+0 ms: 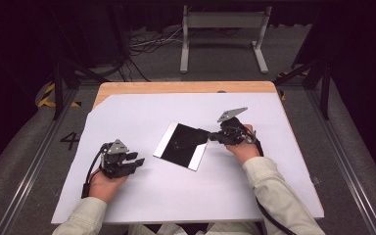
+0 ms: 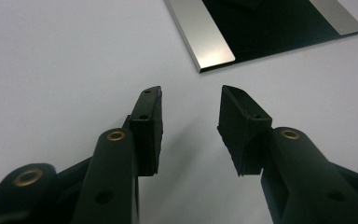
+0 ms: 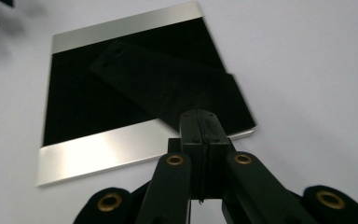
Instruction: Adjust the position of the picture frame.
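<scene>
A square plate (image 1: 183, 155), black with a silver band along two opposite edges, lies tilted in the middle of the white sheet. My right gripper (image 1: 210, 136) is at its right corner, shut on one end of a thin black flat strip (image 1: 188, 139) that reaches out over the plate. In the right gripper view the strip (image 3: 168, 79) runs from the closed right gripper (image 3: 199, 114) across the plate (image 3: 98, 149); whether it touches the plate is unclear. My left gripper (image 1: 138, 161) rests left of the plate, open. In its own view the left gripper (image 2: 191, 93) holds nothing, with the plate (image 2: 205, 37) ahead.
A large white sheet (image 1: 127, 117) covers most of the wooden table (image 1: 176, 87). A grey metal stand (image 1: 223, 29) and cables lie on the floor beyond the far edge. Dark frame rails run along both sides of the table.
</scene>
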A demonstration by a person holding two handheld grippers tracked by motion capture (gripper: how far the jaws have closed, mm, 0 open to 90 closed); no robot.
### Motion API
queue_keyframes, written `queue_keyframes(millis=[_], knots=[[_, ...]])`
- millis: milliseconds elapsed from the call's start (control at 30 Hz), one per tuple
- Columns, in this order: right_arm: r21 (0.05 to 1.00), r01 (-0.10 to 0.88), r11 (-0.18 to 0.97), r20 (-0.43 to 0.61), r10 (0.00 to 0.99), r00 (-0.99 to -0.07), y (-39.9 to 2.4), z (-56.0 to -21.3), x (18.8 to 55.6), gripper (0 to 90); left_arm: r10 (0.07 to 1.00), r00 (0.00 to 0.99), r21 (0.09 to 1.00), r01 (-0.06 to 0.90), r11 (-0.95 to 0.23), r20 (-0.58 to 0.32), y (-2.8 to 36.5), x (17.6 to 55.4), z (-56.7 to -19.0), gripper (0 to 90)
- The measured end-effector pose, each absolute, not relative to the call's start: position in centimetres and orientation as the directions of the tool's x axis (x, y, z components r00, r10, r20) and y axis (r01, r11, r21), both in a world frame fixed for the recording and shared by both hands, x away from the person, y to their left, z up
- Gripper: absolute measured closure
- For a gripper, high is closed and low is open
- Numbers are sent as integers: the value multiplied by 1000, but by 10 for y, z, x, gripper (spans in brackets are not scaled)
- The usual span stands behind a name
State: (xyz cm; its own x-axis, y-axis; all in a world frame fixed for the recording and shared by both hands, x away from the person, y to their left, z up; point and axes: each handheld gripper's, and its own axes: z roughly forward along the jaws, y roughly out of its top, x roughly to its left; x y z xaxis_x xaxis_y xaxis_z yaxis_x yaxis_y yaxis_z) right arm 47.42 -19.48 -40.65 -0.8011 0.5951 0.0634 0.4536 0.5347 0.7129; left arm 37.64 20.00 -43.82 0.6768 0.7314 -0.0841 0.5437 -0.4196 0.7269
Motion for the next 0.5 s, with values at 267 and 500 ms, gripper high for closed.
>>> queue_keyframes(millis=[267,500], knots=[[696,473,540,34,634,-773,-192,-421,511,899,748,657,728,558,-398,-94,212,369,-440,600],[679,468,565,19,624,-781,-189,-431,523,899,757,645,723,572,-388,-104,216,366,-442,599]])
